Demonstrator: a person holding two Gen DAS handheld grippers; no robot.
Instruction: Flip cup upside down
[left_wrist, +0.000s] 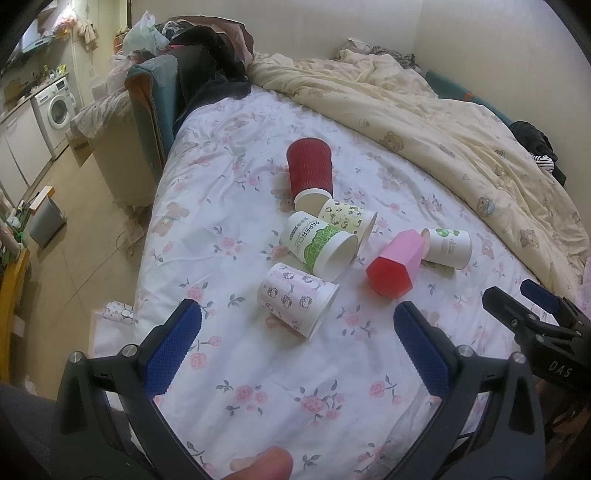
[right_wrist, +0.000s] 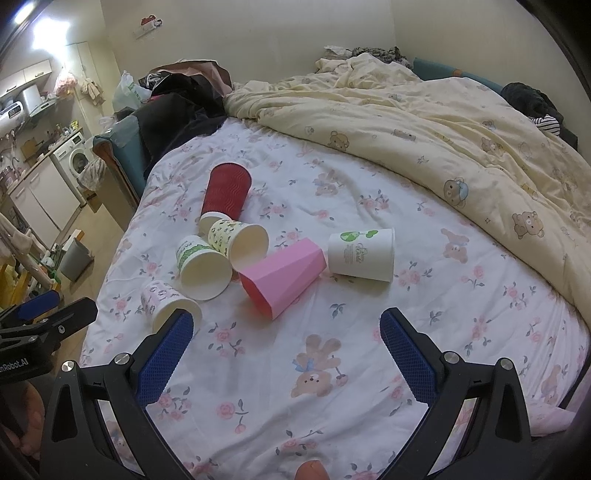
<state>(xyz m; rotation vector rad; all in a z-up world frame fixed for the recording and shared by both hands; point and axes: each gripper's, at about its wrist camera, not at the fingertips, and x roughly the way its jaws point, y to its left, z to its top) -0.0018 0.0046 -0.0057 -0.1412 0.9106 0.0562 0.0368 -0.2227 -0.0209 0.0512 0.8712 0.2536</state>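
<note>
Several cups lie on their sides on the floral bedsheet (left_wrist: 258, 369): a red ribbed cup (left_wrist: 309, 166), a panda-print cup (left_wrist: 347, 218), a green-banded "PAPERCUPS" cup (left_wrist: 317, 240), a pink-print paper cup (left_wrist: 295, 299), a pink faceted cup (left_wrist: 395, 262) and a white cup with a green logo (left_wrist: 448, 248). My left gripper (left_wrist: 295, 317) is open and empty, just short of the pink-print cup. My right gripper (right_wrist: 286, 325) is open and empty, near the pink faceted cup (right_wrist: 284, 275). The pink-print cup (right_wrist: 168, 302) lies by its left finger.
A cream bear-print duvet (left_wrist: 443, 122) is bunched over the far and right side of the bed. Dark clothes and bags (left_wrist: 207, 55) pile at the far left. The bed's left edge drops to a tiled floor (left_wrist: 85, 236) with a grey bin (left_wrist: 46, 218).
</note>
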